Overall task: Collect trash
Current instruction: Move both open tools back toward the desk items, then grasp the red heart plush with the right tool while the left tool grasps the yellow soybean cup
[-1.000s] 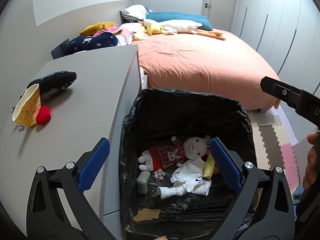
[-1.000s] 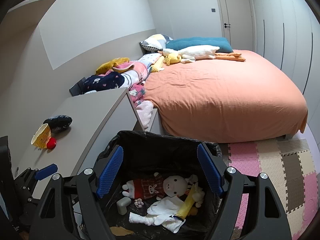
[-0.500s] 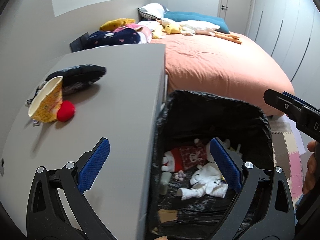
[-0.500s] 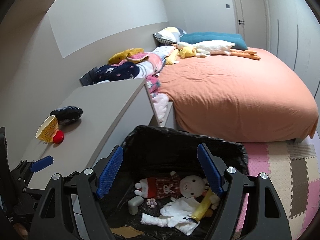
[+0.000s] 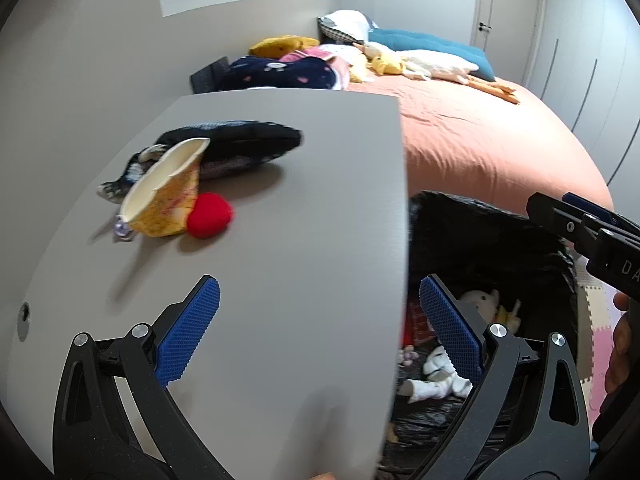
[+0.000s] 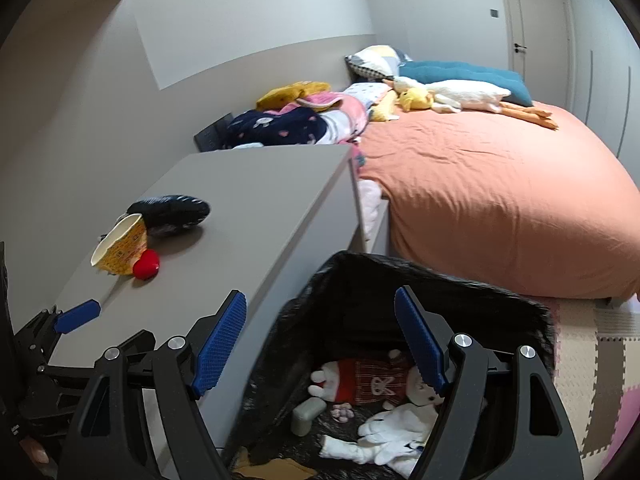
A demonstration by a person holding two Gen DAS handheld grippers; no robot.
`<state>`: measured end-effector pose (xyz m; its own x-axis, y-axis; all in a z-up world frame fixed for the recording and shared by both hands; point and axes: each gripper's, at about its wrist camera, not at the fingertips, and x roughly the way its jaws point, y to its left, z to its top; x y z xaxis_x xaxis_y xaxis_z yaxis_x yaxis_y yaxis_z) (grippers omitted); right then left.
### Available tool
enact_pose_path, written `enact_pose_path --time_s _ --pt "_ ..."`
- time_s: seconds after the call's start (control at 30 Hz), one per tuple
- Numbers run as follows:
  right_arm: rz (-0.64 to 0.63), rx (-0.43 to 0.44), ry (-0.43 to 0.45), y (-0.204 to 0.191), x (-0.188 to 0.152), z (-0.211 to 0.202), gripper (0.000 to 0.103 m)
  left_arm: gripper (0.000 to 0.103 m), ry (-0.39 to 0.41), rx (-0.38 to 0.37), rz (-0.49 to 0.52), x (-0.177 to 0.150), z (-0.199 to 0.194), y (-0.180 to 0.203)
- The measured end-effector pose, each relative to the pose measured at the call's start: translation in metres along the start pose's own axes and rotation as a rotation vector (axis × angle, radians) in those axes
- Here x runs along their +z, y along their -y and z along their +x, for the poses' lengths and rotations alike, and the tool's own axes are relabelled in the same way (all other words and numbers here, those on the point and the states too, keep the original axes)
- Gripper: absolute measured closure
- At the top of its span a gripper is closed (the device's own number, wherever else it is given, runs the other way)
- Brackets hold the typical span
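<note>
while both grippers hang empty above the scene, the left gripper (image 5: 316, 328) w/ blue ribbed pads sits over the flat grey cabinet top (image 5: 304, 216), fingers spread wide, nothing btwn them. the right gripper (image 6: 320, 344), same black frame & blue pads, is also spread wide w/ nothing in it, hovering over the black plastic-lined trash bin (image 6: 452, 280).

trash left on the cabinet top, toward its far left side: a crumpled yellow paper cup (image 5: 162, 194) lying on its side, mouth toward the camera; a small round red ball (image 5: 209, 216) touching the cup's right side; a dark navy fabric pouch (image 5: 236, 148) lying just behind the cup, touching it. a small clear/purple bit pokes out at the cup's lower left, too small to tell what it is. all three are well apart from the left gripper's pads.

the bin stands on the floor right against the cabinet's right side. inside it: a white rabbit plush in a red checked outfit (image 6: 372, 376), a white cloth glove-like item (image 6: 388, 432), a small grey-green block (image 6: 306, 414), a brown paper scrap (image 6: 264, 468) near the front.

behind: a bed w/ salmon-orange sheet (image 6: 492, 200), a long white goose plush (image 6: 468, 94) & teal pillow (image 6: 460, 74) at its head, a pile of clothes beside the wall. pastel foam mat tiles (image 6: 600, 368) cover the floor right of the bin.
</note>
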<state>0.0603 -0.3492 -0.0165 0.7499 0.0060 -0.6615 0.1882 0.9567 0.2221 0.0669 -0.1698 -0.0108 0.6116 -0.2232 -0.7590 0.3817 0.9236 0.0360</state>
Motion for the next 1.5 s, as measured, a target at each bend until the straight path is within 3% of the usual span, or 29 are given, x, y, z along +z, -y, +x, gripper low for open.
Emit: enact_pose_path --time_s 0.53,0.7,1.03,1.13,1.5 --pt "-0.06 0.074 -0.044 -0.065 0.012 0.043 0.026 0.007 0.027 0.113 -0.105 0.003 0.01 -0.088" --pt "-0.084 0.079 -0.069 -0.078 0.012 0.058 0.026 0.018 0.031 0.127 -0.105 0.009 0.021 -0.106" --pt "-0.103 0.065 -0.115 -0.091 0.016 0.09 0.026 0.028 0.044 0.118 -0.093 0.026 0.042 -0.128" --pt "-0.104 0.069 -0.122 -0.095 0.018 0.097 0.026 0.035 0.04 0.127 -0.088 0.03 0.049 -0.134" --pt "-0.172 0.128 -0.154 -0.128 0.018 0.123 0.026 0.078 0.05 0.088 -0.088 0.037 0.06 -0.153"
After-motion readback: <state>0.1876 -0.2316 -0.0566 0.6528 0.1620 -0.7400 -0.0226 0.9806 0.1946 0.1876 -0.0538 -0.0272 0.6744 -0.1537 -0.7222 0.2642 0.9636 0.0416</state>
